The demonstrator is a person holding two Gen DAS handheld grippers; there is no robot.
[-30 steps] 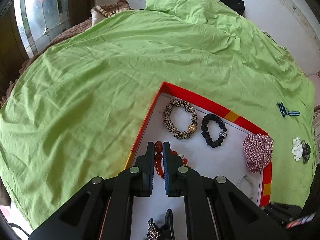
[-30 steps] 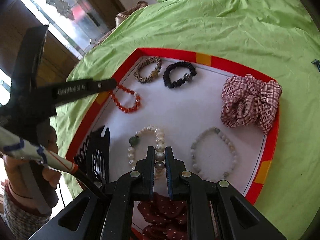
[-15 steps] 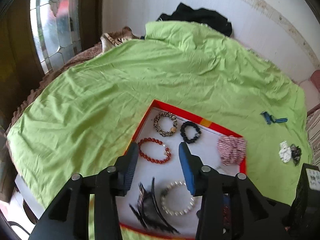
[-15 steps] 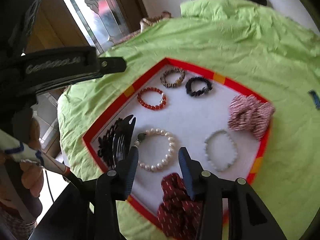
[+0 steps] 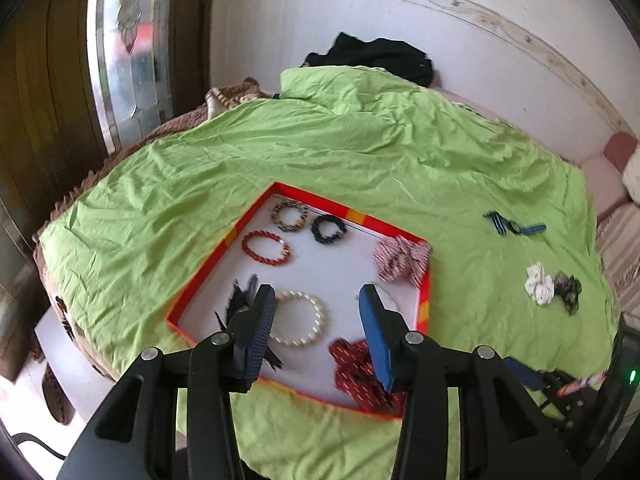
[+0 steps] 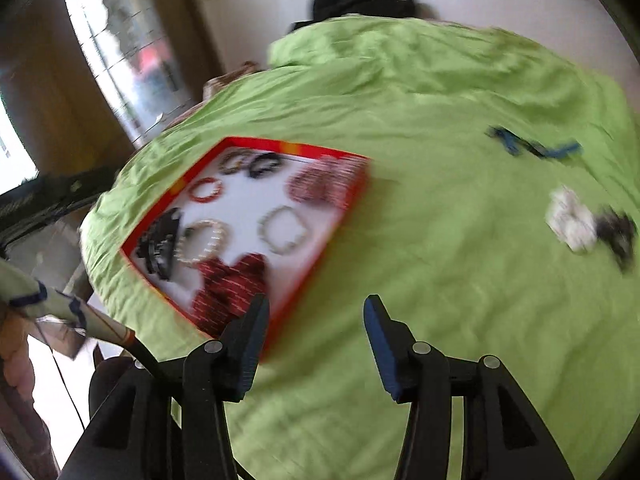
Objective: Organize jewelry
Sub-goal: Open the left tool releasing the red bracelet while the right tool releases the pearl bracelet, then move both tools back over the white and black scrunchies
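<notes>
A red-rimmed white tray [image 5: 256,209] [image 6: 358,188] lies on a green cloth. It holds a red bead bracelet [image 5: 266,243] [image 6: 206,190], a leopard bracelet [image 5: 290,217], a black bracelet [image 5: 329,229], a pearl bracelet [image 5: 301,323] [image 6: 202,241], a pale bead bracelet [image 6: 282,230], black hair clips [image 5: 240,304] [image 6: 158,242], a checked scrunchie [image 5: 400,258] and a dark red scrunchie [image 5: 360,372] [image 6: 228,286]. My left gripper [image 5: 318,330] is open and empty, high above the tray's near side. My right gripper [image 6: 316,334] is open and empty above the cloth, right of the tray.
On the cloth right of the tray lie a blue striped ribbon [image 5: 512,226] [image 6: 532,146], a white scrunchie [image 5: 539,284] [image 6: 572,222] and a black scrunchie [image 5: 568,288] [image 6: 618,234]. Dark clothing [image 5: 372,56] lies at the far edge. A window [image 5: 128,52] is at the left.
Both grippers opened, let go of the red bead bracelet and the pearl bracelet, and rose away from the tray. The right gripper swung right over the cloth.
</notes>
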